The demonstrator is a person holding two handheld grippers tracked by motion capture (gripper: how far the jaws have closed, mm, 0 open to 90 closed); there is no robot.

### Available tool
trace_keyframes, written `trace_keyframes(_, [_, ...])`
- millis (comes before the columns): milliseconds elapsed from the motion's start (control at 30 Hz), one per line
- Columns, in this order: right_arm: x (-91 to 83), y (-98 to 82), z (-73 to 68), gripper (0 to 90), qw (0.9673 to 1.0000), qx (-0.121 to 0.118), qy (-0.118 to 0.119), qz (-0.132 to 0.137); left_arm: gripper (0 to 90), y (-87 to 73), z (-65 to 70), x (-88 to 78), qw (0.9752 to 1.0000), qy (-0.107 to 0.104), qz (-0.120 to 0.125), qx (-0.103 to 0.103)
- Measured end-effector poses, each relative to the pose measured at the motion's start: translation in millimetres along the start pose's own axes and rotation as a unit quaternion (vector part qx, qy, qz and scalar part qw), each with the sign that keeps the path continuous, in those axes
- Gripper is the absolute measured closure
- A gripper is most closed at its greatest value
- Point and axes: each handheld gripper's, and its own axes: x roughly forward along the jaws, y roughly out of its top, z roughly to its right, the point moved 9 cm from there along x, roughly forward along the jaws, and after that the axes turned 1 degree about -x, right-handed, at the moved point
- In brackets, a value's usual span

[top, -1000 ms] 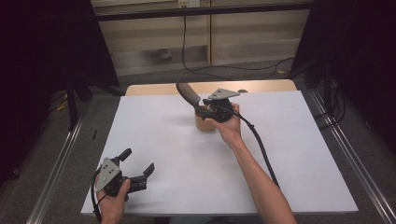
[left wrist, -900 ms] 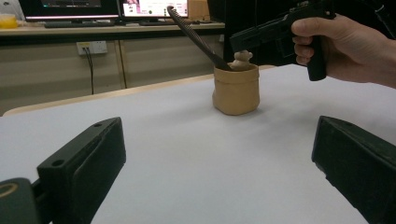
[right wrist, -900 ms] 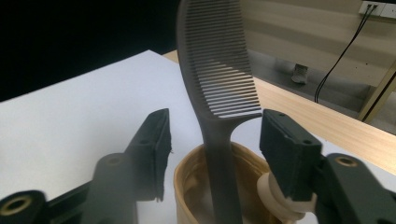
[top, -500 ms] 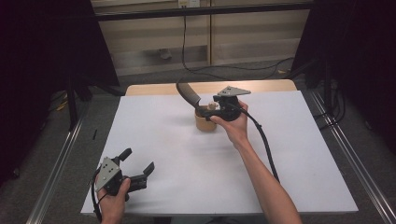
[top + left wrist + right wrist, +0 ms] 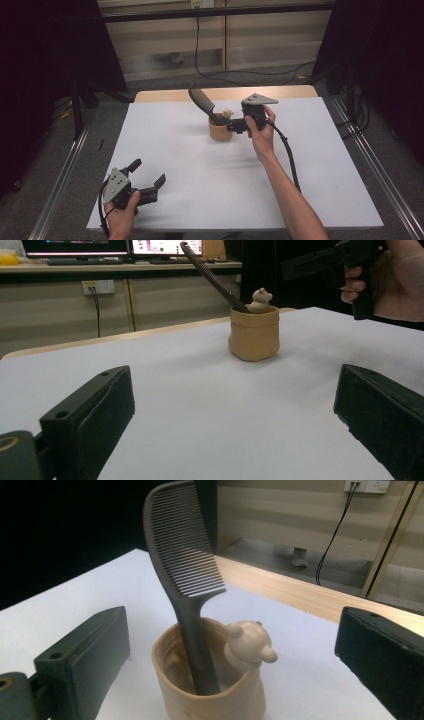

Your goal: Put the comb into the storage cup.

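A tan cup (image 5: 220, 131) stands at the back middle of the white table (image 5: 310, 170). A black comb (image 5: 201, 102) stands in it, leaning left, and a small bear figure (image 5: 227, 114) sits on its rim. My right gripper (image 5: 231, 125) is open just right of the cup, jaws pointing at it. In the right gripper view the cup (image 5: 210, 695), comb (image 5: 184, 555) and bear (image 5: 247, 645) sit close between the spread jaws, untouched. My left gripper (image 5: 147, 174) is open and empty at the front left corner. From there the cup (image 5: 254, 334) stands far off.
A wooden strip (image 5: 280, 92) shows along the table's back edge. Metal rails (image 5: 60, 175) run along both sides on the floor. The right gripper's cable (image 5: 287, 155) trails over the table beside the forearm. Bare white surface lies between the two grippers.
The right gripper has drawn back slightly to the right of the cup. Cup, comb and left gripper have stayed put.
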Motion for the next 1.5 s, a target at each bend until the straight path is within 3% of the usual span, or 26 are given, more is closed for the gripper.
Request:
trace_keyframes(333, [-13.5,1.5,9.0,0.9,0.9995,-0.007,-0.025,0.015,3.0,1.3,0.8,-1.0,1.0000,-0.004,0.003,0.002])
trace_keyframes(567, [-25.5,-0.8,15.8,0.9,0.9987,0.009,-0.037,0.034,3.1,1.8,-0.6,-1.9,1.0000,0.002,0.003,0.004])
trace_keyframes(633, [-28.7,0.0,16.7,1.3,0.9986,0.019,-0.030,0.040,3.1,1.4,-0.5,-1.8,1.0000,0.004,0.001,0.005])
trace_keyframes(967, [-50.3,2.8,19.7,0.0,0.9964,0.009,-0.052,0.067,3.1,2.9,1.6,-2.2,0.9999,0.004,0.001,0.009])
trace_keyframes(1500, [-81.7,-10.1,25.4,0.1,0.9931,-0.012,-0.091,0.072,3.0,2.2,1.7,-3.6,0.9999,0.011,0.007,-0.005])
